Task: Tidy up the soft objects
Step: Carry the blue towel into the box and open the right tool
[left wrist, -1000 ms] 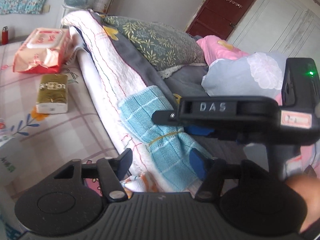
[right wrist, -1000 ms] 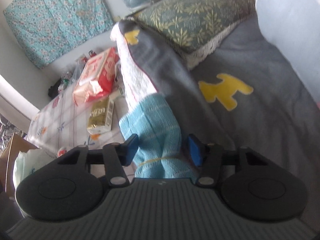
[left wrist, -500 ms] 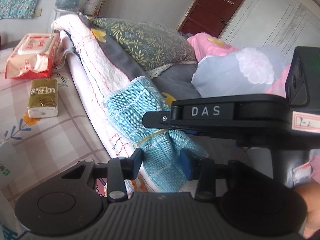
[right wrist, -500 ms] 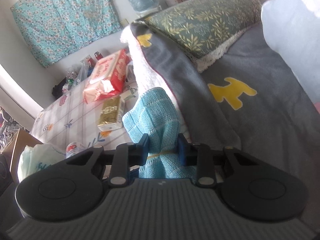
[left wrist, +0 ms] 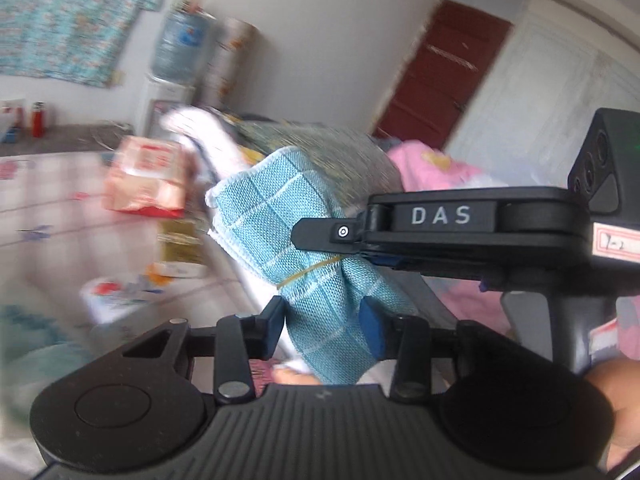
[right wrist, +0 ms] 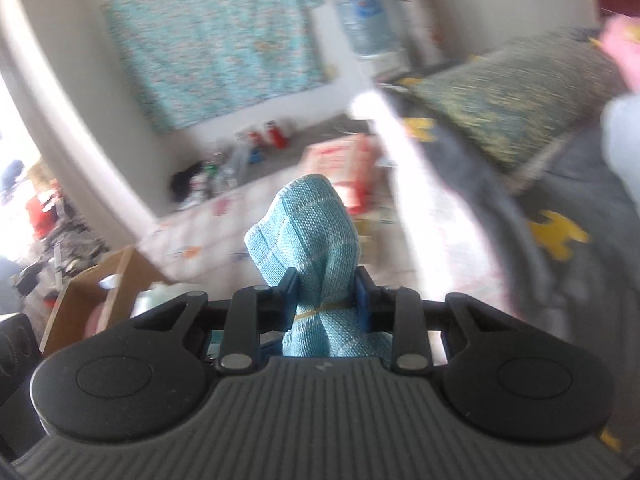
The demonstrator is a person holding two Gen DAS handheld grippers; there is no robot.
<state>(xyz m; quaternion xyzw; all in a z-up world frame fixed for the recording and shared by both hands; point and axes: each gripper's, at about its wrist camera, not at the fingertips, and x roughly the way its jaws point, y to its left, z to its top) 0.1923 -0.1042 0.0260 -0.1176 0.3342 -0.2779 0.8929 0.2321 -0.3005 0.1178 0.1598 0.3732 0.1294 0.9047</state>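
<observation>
A rolled light-blue checked towel (left wrist: 288,236) bound by a yellow rubber band hangs in the air above the bed, and both grippers hold it. My left gripper (left wrist: 324,326) is shut on its lower end. My right gripper (left wrist: 360,240) reaches in from the right in the left wrist view and clamps the towel at the band. In the right wrist view my right gripper (right wrist: 326,300) pinches the towel (right wrist: 304,228), whose free end stands up past the fingertips. A person's hand (left wrist: 612,404) holds the right gripper's handle.
A green leaf-pattern pillow (right wrist: 516,92) and a grey blanket with yellow shapes (right wrist: 560,236) lie on the bed at right. A red-and-white tissue pack (left wrist: 148,178) and a gold pack (left wrist: 180,246) lie on the checked sheet. A cardboard box (right wrist: 92,292) stands low left.
Both grippers closed onto the blue towel and lifted it off the folded white quilt. The view now tilts up toward the wall and is blurred by motion.
</observation>
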